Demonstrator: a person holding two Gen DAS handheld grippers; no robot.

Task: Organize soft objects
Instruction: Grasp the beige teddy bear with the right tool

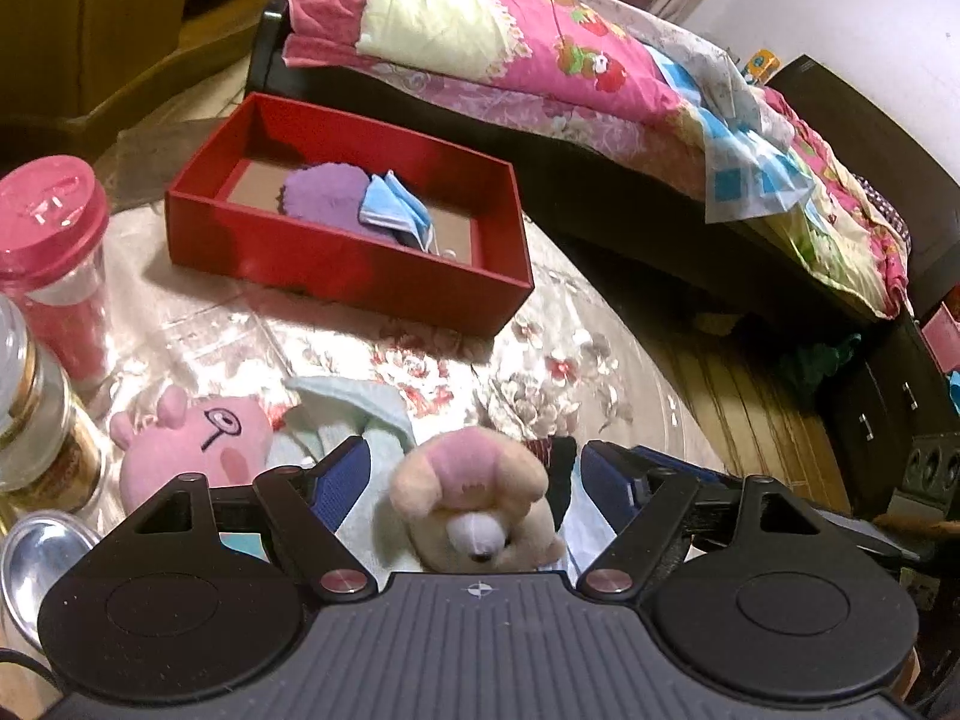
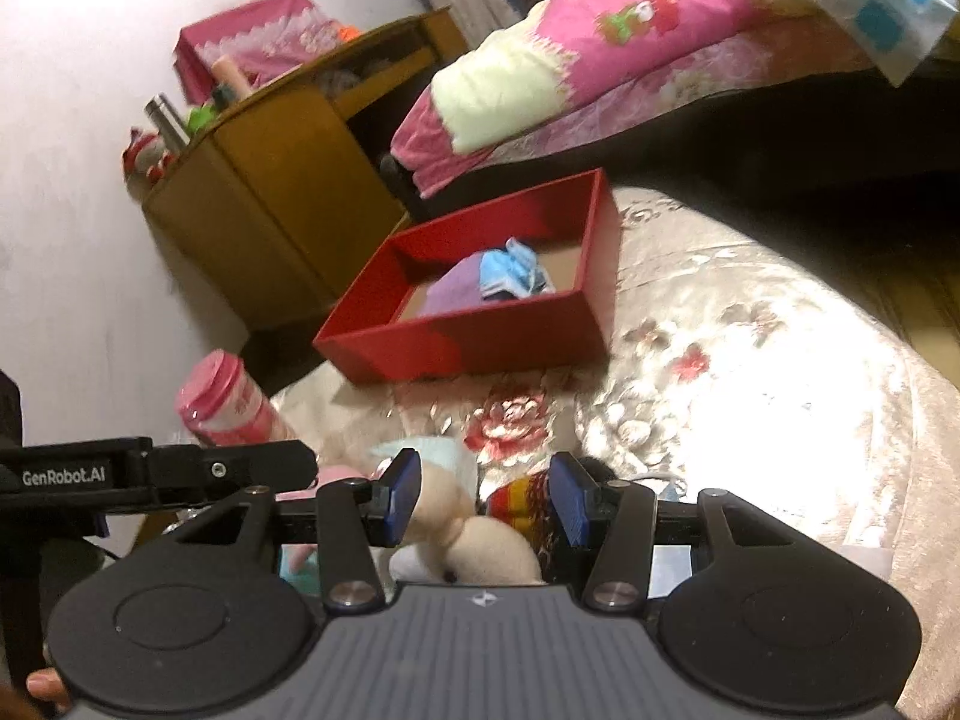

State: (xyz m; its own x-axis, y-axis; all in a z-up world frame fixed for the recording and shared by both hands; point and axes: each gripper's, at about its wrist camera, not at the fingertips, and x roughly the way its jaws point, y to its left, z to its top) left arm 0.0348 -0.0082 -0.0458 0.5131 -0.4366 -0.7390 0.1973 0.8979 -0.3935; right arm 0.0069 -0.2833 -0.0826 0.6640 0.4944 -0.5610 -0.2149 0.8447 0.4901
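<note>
A beige plush bear with a pink cap lies on the floral tablecloth, between the wide-apart fingers of my open left gripper; the pads do not touch it. Left of it lie a pink pig plush and a pale blue cloth. My right gripper hovers over the same bear and a striped knitted piece, jaws narrower but apart, pressing on nothing. The left gripper's body shows at that view's left. Farther back, the red box holds a purple cloth and blue masks.
A pink-lidded jar, a glass jar and a metal dish stand at the table's left. A bed with a pink quilt runs behind the table. A wooden cabinet stands by the wall. The table edge curves on the right.
</note>
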